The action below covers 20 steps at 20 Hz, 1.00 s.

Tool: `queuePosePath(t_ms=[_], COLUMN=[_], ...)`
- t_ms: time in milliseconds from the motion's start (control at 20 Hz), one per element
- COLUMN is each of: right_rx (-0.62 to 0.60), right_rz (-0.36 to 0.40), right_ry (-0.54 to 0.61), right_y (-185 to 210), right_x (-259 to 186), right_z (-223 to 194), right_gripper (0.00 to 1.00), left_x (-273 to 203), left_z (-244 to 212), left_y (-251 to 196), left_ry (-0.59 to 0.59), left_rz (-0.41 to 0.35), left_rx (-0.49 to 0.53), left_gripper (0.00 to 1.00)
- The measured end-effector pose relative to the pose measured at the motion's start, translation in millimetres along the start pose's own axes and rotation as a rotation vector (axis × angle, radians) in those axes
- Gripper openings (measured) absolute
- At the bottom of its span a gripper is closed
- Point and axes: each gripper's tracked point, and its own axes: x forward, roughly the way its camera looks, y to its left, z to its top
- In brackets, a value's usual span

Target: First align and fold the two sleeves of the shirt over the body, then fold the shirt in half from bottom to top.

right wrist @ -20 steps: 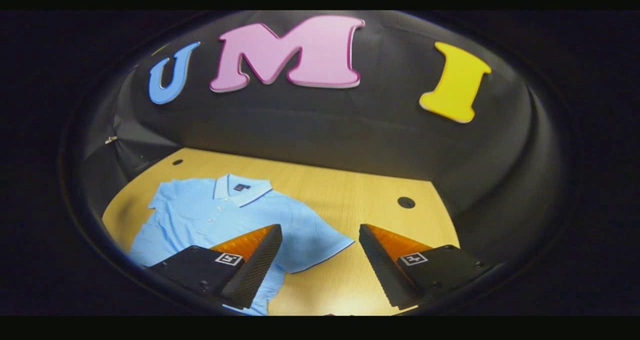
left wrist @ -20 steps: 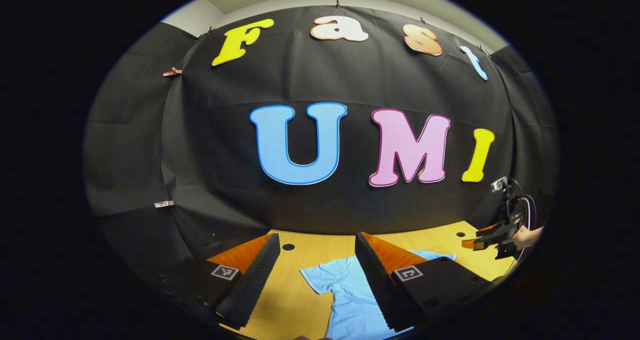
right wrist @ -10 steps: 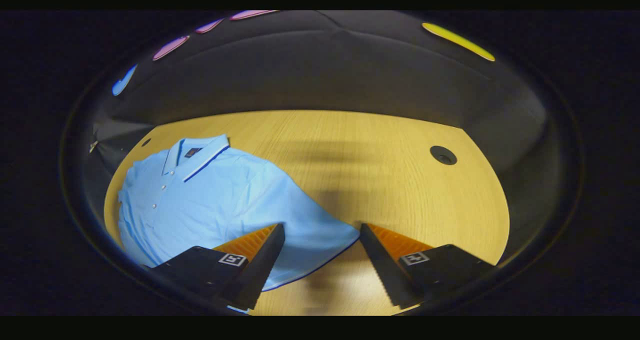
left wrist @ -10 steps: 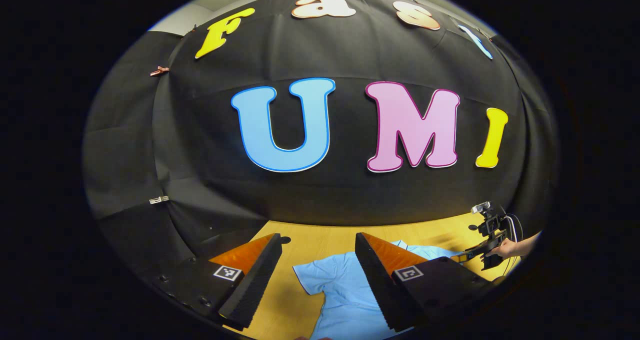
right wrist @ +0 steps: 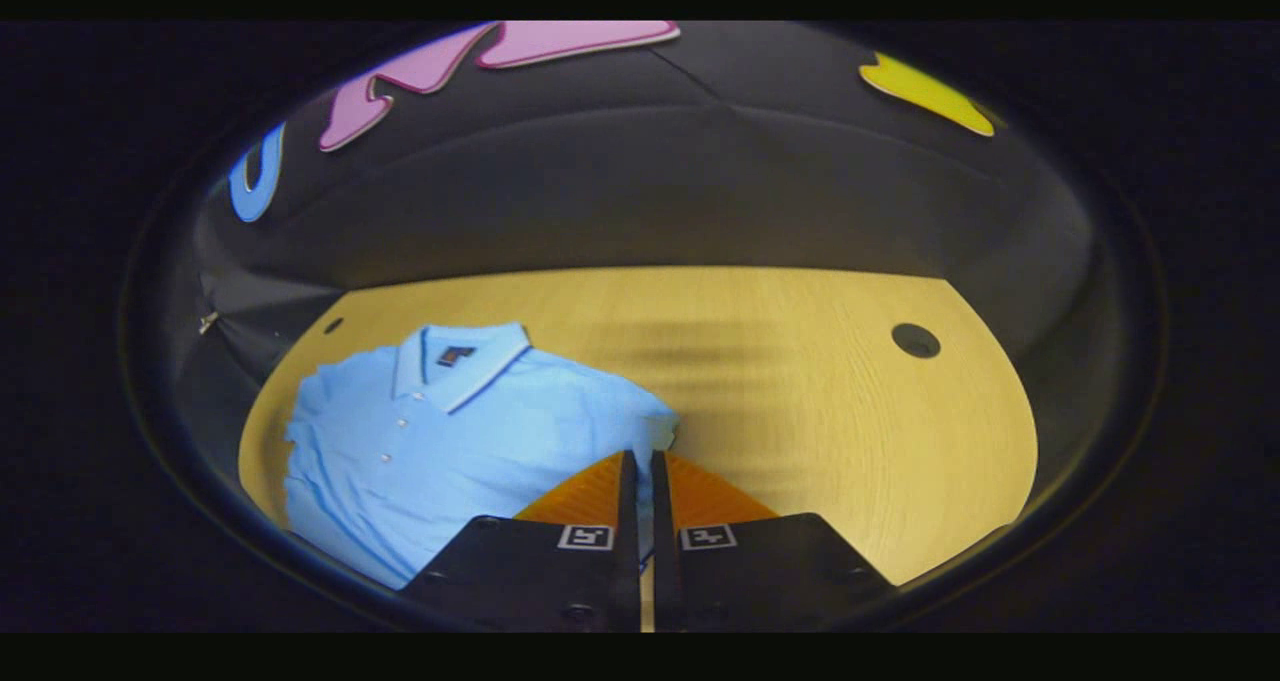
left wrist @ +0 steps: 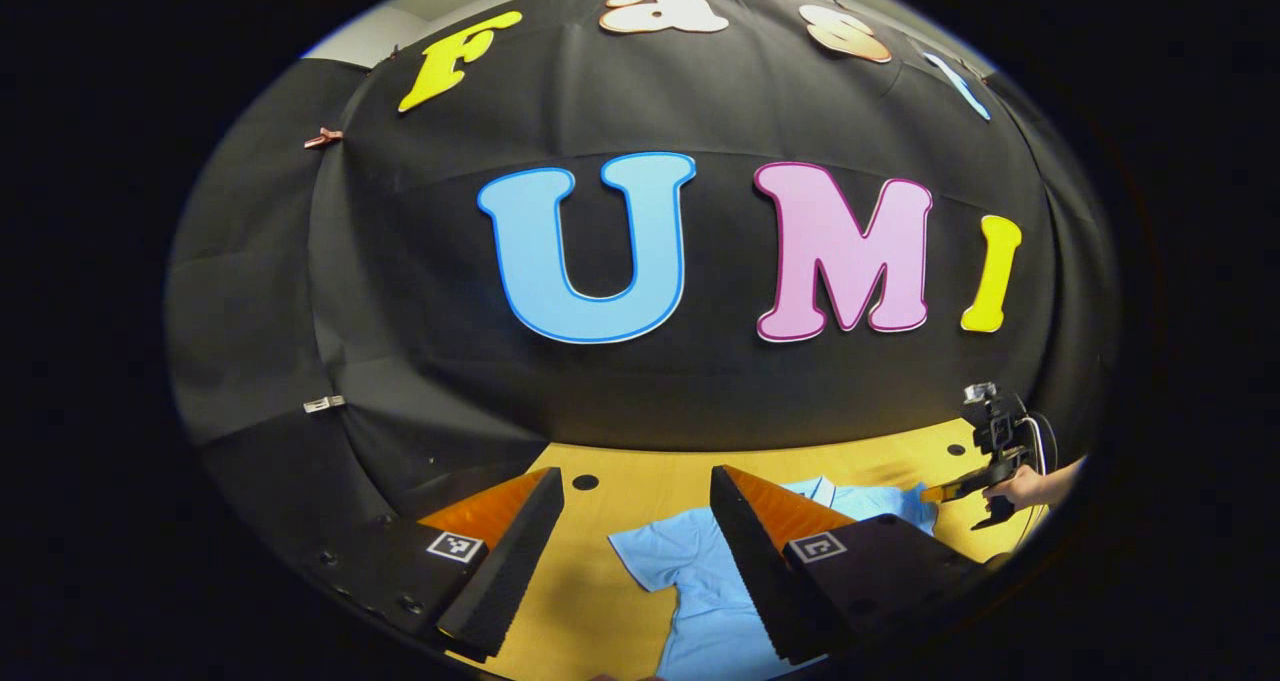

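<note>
The light blue polo shirt (right wrist: 440,441) lies face up on the wooden table (right wrist: 800,381), its collar (right wrist: 462,359) toward the booth wall and its buttons running down the front. In the right gripper view it fills the table from about 8 to 10 o'clock, with its near sleeve (right wrist: 640,431) bunched up just ahead of my fingers. My right hand-held gripper (right wrist: 637,461) is pinched nearly closed, and the sleeve's edge sits in the thin slit between the fingers, so I seem to be gripping that sleeve.

In the left gripper view my left hand-held gripper (left wrist: 637,486) is spread wide above the table, holding nothing, with the shirt (left wrist: 700,581) lying below its fingers at about 5 o'clock. Far off at 4 o'clock my other hand (left wrist: 1025,483) holds the right hand-held gripper (left wrist: 965,483) down at the shirt's far sleeve.
</note>
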Motion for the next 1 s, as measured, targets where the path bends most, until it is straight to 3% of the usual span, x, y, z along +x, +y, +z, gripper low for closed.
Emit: queuePosePath(t_ms=[150,200,250,300,350,400,550,600,750,800,850,1000], right_rx=[0.032,0.015,-0.016,-0.042,-0.061,-0.068,0.021,0.033,0.039,0.038,0.033,0.036], right_rz=[0.129,0.148,0.149,0.145,0.132,0.106,0.129,0.137,0.151,0.161,0.169,0.164], right_ry=[-0.002,0.007,0.026,0.059,0.096,0.140,0.204,0.188,0.115,0.096,0.077,0.014], right_y=[55.8,67.7,75.6,79.9,79.9,78.1,87.2,88.4,91.4,91.7,91.0,79.2], right_x=[-9.9,-9.8,-6.5,-1.0,6.3,13.6,25.8,24.8,1.1,-12.5,-25.7,-66.0], right_z=[6.3,3.6,-5.1,-17.1,-30.0,-43.0,-62.9,-59.3,-35.9,-27.5,-22.4,-8.0], right_gripper=[0.09,0.05,0.15,0.03,0.03,0.10,0.57,0.58,0.94,0.89,0.96,0.97], left_x=[-2.7,-3.2,-1.3,1.1,6.7,13.1,42.9,54.8,97.3,117.2,136.8,192.4], left_z=[-13.7,-17.1,-22.5,-28.7,-38.9,-48.9,-97.4,-110.5,-138.1,-146.2,-154.4,-186.9], left_y=[15.5,17.7,18.4,19.2,18.4,17.4,15.6,15.0,24.3,30.2,36.9,40.6], left_ry=[0.020,0.026,0.032,0.040,0.059,0.085,0.224,0.262,0.325,0.342,0.367,0.447], left_rz=[0.013,0.010,0.003,-0.007,-0.020,-0.036,-0.065,-0.070,-0.065,-0.057,-0.046,-0.028], left_rx=[-0.045,-0.056,-0.056,-0.051,-0.046,-0.048,-0.117,-0.155,-0.195,-0.174,-0.145,-0.078], left_gripper=[0.95,0.95,0.95,0.95,0.95,0.95,0.96,0.96,0.97,0.97,0.97,0.97])
